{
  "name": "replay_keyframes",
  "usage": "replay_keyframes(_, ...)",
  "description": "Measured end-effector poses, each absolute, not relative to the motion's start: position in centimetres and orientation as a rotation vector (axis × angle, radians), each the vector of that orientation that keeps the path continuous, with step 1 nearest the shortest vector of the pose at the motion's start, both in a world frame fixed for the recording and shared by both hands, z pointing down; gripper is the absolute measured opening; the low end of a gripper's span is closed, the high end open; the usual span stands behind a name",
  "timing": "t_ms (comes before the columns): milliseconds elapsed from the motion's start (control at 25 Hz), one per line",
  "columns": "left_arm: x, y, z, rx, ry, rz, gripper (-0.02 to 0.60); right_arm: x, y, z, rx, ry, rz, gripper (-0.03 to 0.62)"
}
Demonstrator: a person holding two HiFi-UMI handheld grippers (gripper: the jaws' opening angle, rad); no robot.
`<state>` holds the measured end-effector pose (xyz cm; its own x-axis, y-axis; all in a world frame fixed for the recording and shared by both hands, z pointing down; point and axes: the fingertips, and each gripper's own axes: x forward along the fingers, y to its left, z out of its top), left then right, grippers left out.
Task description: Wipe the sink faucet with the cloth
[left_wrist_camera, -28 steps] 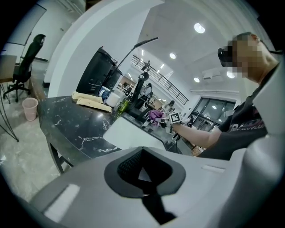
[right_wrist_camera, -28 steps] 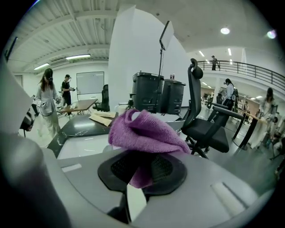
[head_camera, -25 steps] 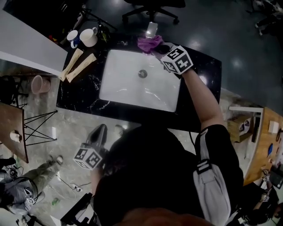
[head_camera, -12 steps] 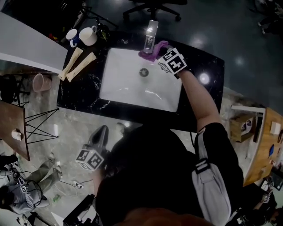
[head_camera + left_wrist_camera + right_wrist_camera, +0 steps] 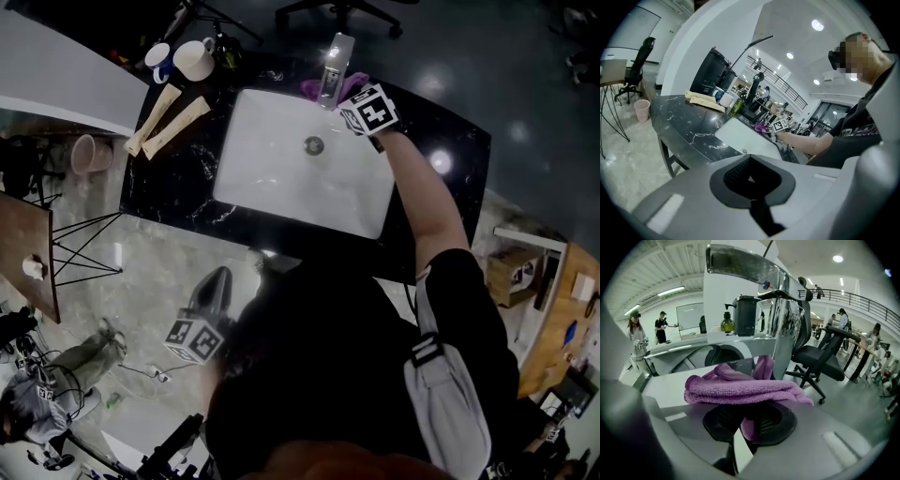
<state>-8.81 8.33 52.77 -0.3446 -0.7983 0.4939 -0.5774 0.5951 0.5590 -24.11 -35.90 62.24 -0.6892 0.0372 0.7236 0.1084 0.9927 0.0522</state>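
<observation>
Your right hand-held gripper (image 5: 746, 423) is pinching the cloth (image 5: 740, 390) beside the faucet (image 5: 783, 324), at the sink's (image 5: 281, 164) far edge. Your left hand-held gripper (image 5: 750, 180) is hanging pressed together, empty.

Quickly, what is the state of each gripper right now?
Left gripper: closed, holding nothing.
Right gripper: closed on the purple cloth, close by the faucet.

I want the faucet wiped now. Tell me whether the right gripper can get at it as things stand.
Probably yes: the right gripper, shut on the purple cloth, sits right beside the faucet with nothing between them.
</observation>
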Motion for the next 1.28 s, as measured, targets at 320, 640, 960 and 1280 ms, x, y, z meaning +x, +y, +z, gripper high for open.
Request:
replay_keyframes(320, -8.9, 8.2, 52.1, 1.120, -2.063, -0.346, -0.008, -23.1, -36.6, 59.3, -0.030, -2.420, -0.043, 0.066)
replay_keyframes(640, -8.8, 8.1, 51.9, 1.152, -2.053, -0.337, -0.008, -20.9, -41.6, 46.8, 0.125, -2.730, 0.058, 0.064)
replay_keyframes(960, -8.4, 7.9, 51.8, 1.128, -2.061, -0.338, -0.008, -24.1, -41.9, 46.8, 0.034, -2.761, 0.379, 0.064)
replay_keyframes(1280, -8.2, 7.8, 52.5, 1.080, -2.057, -0.339, -0.008, -24.1, -39.9, 60.5, 0.071, -2.439, 0.364, 0.064)
